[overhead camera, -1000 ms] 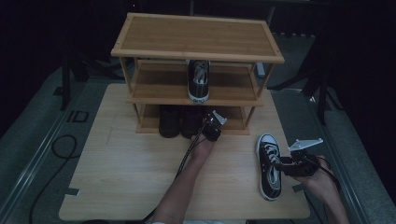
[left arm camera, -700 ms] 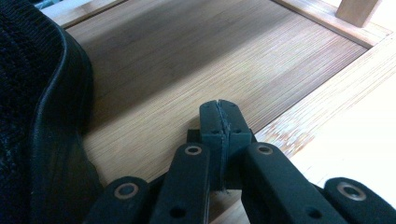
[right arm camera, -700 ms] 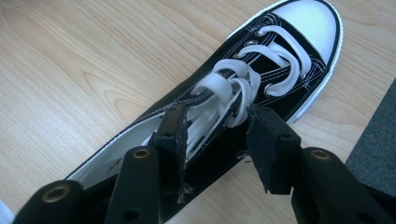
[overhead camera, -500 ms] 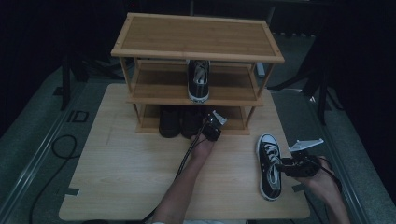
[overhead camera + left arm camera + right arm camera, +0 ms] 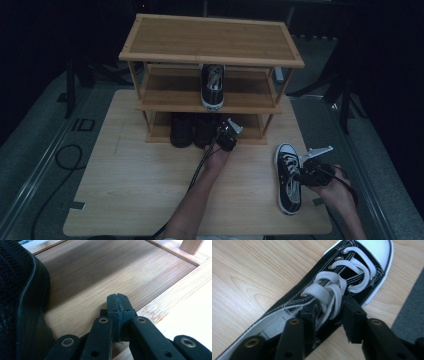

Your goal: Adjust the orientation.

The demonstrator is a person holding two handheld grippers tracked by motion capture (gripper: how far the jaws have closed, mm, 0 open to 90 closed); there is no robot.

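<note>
On the wooden table [image 5: 150, 200], right gripper [image 5: 329, 315] jaws closing around the sneaker [image 5: 288, 177] side wall: squeeze firmly before lifting; left gripper [image 5: 118, 305] shut, empty.

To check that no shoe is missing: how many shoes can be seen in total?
4. One sneaker lies on the table at the right gripper, one sneaker stands on the rack's middle shelf, two dark shoes sit on the bottom shelf. Others may be hidden.

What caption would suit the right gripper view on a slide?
Right gripper closing around the laced side of a black-and-white sneaker lying on the wooden table.
</note>
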